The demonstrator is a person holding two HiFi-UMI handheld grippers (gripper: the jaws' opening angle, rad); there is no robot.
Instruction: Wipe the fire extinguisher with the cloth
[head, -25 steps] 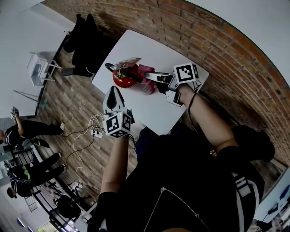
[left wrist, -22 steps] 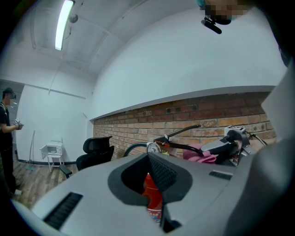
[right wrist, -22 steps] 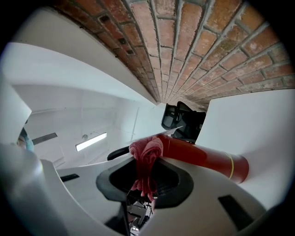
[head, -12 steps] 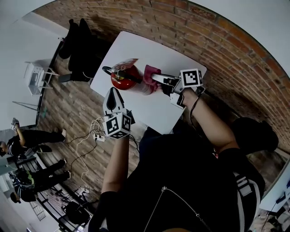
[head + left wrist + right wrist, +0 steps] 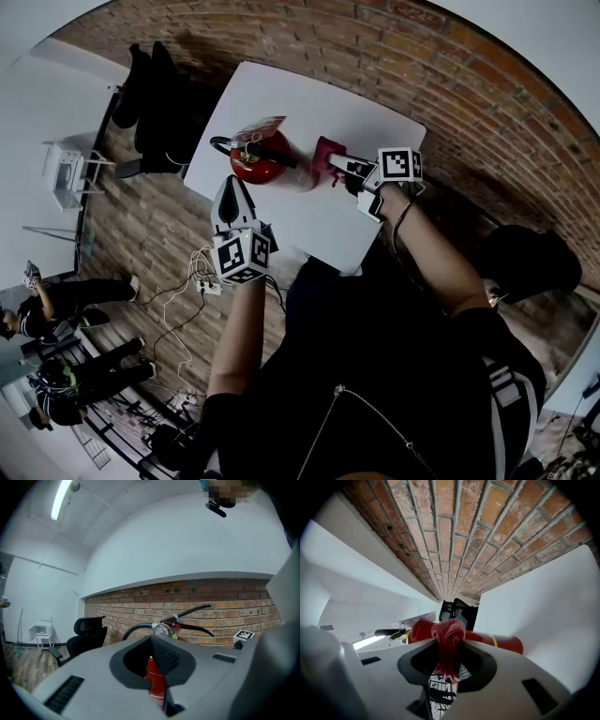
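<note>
A red fire extinguisher (image 5: 265, 161) stands upright on the white table (image 5: 309, 103), with its black hose and handle on top. My right gripper (image 5: 342, 164) is shut on a bunched red cloth (image 5: 328, 152) at the extinguisher's right side; I cannot tell whether cloth and cylinder touch. In the right gripper view the cloth (image 5: 448, 641) hangs pinched between the jaws, and the extinguisher (image 5: 501, 642) lies just behind it. My left gripper (image 5: 232, 186) is shut with nothing in it, at the table's near edge just short of the extinguisher (image 5: 157, 686), whose gauge (image 5: 162, 630) shows above the jaws.
A brick wall (image 5: 450, 84) runs behind the table. A black office chair (image 5: 155, 84) stands at the table's far left end. Cables and a power strip (image 5: 199, 274) lie on the wooden floor below the left gripper. People (image 5: 56, 281) are at the far left.
My right gripper has drawn the cloth to the right, off the front of the extinguisher's body to its right side. The left gripper has hardly moved.
</note>
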